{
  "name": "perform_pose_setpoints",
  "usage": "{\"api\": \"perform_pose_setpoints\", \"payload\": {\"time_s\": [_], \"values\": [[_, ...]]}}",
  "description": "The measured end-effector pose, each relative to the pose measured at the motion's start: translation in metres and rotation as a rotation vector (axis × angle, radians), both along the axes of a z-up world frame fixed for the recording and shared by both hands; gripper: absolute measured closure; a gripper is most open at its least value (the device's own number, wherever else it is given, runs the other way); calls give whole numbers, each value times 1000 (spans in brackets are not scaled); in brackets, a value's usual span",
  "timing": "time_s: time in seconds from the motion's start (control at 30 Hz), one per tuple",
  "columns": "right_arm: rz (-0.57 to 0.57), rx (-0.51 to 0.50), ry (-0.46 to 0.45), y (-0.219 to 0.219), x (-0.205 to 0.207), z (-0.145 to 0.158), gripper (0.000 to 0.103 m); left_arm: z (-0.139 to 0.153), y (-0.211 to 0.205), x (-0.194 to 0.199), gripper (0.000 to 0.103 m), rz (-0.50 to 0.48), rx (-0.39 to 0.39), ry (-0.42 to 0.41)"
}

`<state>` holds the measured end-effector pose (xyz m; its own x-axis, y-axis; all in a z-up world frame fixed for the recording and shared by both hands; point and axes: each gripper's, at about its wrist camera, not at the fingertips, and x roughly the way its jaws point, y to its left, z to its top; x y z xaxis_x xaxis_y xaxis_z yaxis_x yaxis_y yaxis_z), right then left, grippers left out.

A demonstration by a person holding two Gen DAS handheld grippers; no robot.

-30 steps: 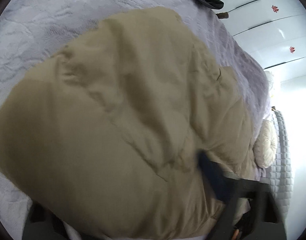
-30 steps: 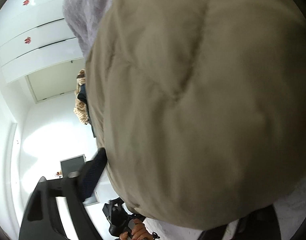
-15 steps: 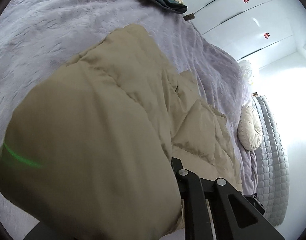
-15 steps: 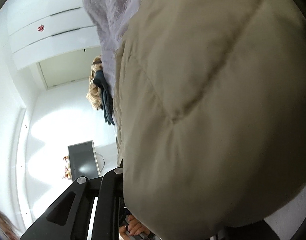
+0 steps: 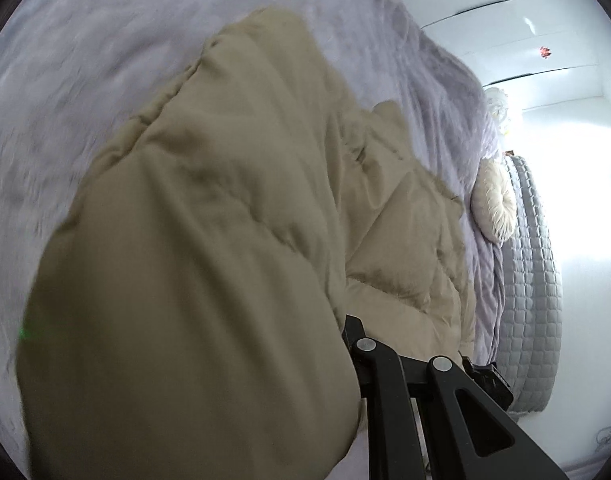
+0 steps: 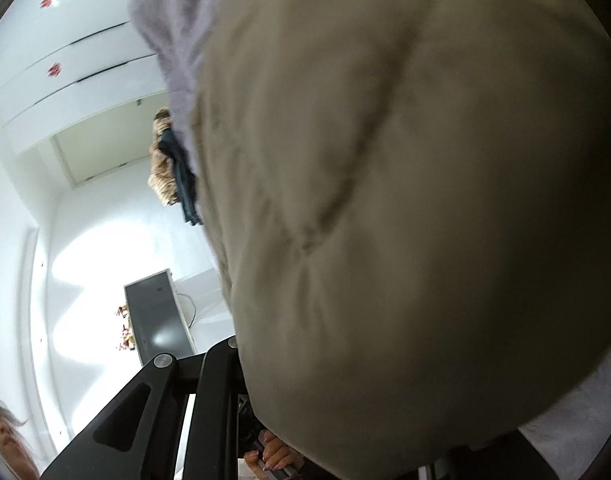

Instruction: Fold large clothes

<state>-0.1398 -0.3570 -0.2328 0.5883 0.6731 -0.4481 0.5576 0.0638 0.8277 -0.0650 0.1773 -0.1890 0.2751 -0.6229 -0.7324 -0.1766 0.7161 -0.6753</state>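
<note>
Grey bed cover underneath; khaki padded coat spread across its middle, one fold lifted off it. Left gripper pinched tight on that fold. Right gripper likewise clamped on coat edge.

A home bedroom: ahead of the left claw spreads a bed under a plush lilac cover, a round cream cushion against its quilted grey headboard. Beyond stand white wardrobe doors with red paper ornaments; a pile of clothes sits at the bed's far edge.
</note>
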Motion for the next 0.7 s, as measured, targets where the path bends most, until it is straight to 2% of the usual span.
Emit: {"api": "perform_pose_setpoints", "payload": {"time_s": [0.1,0.13,0.2,0.23,0.27,0.37,0.43,0.47,0.57,0.7], "values": [[-5,-11,29,0,1,-9,78,-14,3,-6,84,11,9,42],[-2,-18,32,1,3,-9,75,-16,5,-8,79,16,13,52],[0,-26,46,2,4,-8,71,-13,4,-9,63,18,70,70],[0,-30,59,3,6,-6,67,-10,5,-11,48,19,127,86],[4,-41,87,4,6,-4,63,-6,6,-14,41,18,167,95],[30,-93,144,9,10,8,49,7,10,-19,41,9,207,120],[50,-133,170,12,9,20,28,16,13,-24,41,-16,249,135],[58,-155,176,13,8,27,24,22,15,-25,41,-36,273,136],[88,-208,197,14,1,48,23,37,22,-30,41,-78,322,131],[140,-267,225,28,17,72,23,58,30,-38,41,-101,393,116]]}}
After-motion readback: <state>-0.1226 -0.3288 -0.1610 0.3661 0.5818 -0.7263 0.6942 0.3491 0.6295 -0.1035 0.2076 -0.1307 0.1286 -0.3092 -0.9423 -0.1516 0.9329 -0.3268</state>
